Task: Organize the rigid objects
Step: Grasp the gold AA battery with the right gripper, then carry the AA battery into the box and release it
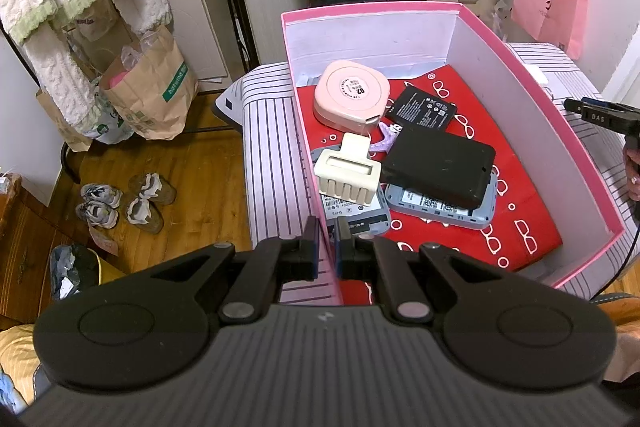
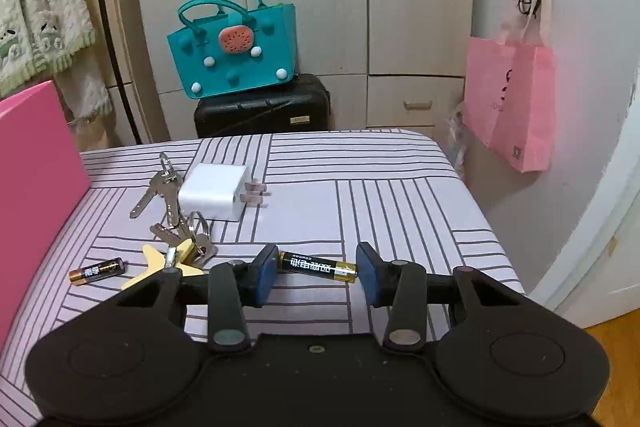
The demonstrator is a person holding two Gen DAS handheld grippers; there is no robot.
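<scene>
An open pink box (image 1: 532,83) stands on the striped bed. My left gripper (image 1: 328,247) is shut on its near left wall, one finger on each side. Inside lie a pink round case (image 1: 350,95), a flat black battery pack (image 1: 420,107), a black cover (image 1: 438,171), a cream hair claw (image 1: 348,173) and grey devices (image 1: 440,213). In the right wrist view a black-and-gold battery (image 2: 318,267) lies crosswise on the bed between the pads of my right gripper (image 2: 316,269), which touch both its ends.
More loose things lie on the bed to the left: a second battery (image 2: 96,270), keys on rings (image 2: 168,195), a yellow star tag (image 2: 154,263) and a white plug charger (image 2: 214,197). The pink box wall (image 2: 36,163) rises at far left. The bed edge (image 2: 492,227) drops off at right.
</scene>
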